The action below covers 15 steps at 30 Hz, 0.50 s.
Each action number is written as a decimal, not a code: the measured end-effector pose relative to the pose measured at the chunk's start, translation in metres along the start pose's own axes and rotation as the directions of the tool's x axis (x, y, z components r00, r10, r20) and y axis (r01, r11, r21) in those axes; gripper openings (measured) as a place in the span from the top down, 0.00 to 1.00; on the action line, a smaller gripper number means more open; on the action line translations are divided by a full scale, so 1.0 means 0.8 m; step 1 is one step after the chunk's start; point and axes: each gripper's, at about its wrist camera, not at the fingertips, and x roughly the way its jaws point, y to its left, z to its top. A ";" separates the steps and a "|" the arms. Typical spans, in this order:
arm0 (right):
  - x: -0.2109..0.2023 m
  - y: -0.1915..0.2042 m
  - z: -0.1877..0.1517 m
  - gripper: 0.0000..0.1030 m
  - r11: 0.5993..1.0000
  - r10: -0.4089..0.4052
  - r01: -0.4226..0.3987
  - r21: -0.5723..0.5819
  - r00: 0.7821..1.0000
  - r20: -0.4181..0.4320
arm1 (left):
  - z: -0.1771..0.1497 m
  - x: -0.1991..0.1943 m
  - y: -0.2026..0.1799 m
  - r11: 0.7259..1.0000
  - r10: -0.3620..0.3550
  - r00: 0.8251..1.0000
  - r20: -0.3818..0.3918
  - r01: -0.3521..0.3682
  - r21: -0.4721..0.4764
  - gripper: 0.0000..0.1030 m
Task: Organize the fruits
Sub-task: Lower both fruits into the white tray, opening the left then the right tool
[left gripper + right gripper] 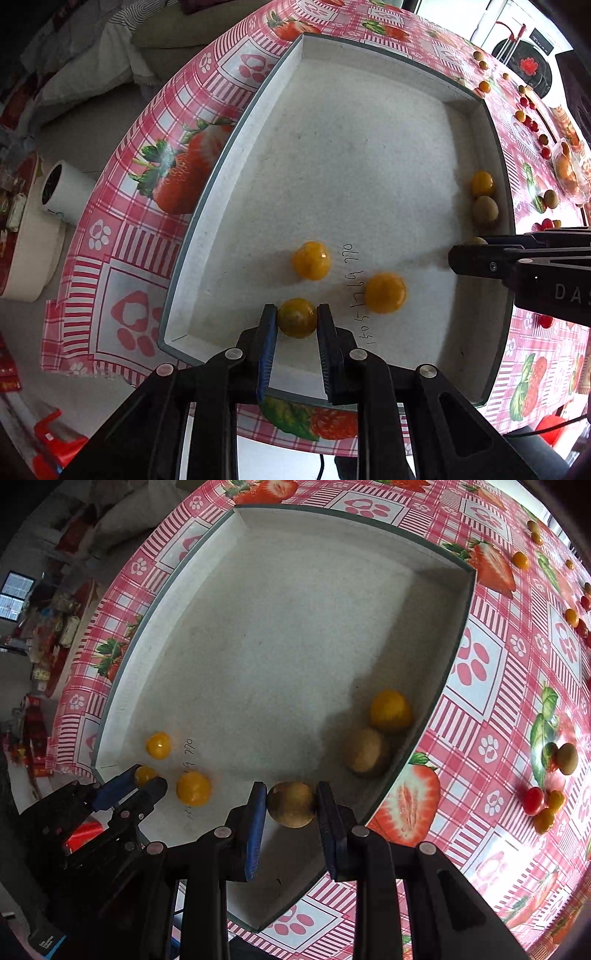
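A shallow white tray lies on the strawberry-print tablecloth. My left gripper is shut on a yellow-green cherry tomato just above the tray floor, near its front left corner. Two yellow tomatoes lie beside it. My right gripper is shut on a brown longan over the tray's near right side. Another longan and a yellow tomato rest against the right wall. In the right wrist view the left gripper shows at lower left.
Several loose red, yellow and brown fruits lie scattered on the tablecloth right of the tray. A clear packet of fruit sits further right. A white roll and floor clutter lie beyond the table's left edge.
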 end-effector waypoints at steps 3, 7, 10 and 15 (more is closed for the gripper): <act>0.010 -0.003 0.001 0.71 1.000 -0.007 0.007 0.011 1.000 -0.010 | 0.002 0.002 -0.006 1.000 0.007 1.000 0.001 -0.007 0.016 0.78; 0.013 0.001 0.004 0.71 1.000 -0.015 0.015 -0.001 1.000 0.000 | 0.000 0.001 -0.011 0.999 0.020 1.000 0.003 -0.020 0.036 0.78; 0.010 0.000 -0.004 0.71 1.000 -0.015 0.015 -0.001 1.000 0.003 | 0.001 0.001 -0.017 0.998 0.034 0.999 0.003 -0.034 0.053 0.78; 0.006 0.000 -0.003 0.71 1.000 -0.010 0.010 0.000 1.000 0.005 | 0.003 -0.003 -0.030 0.995 0.070 0.997 0.026 -0.072 0.071 0.38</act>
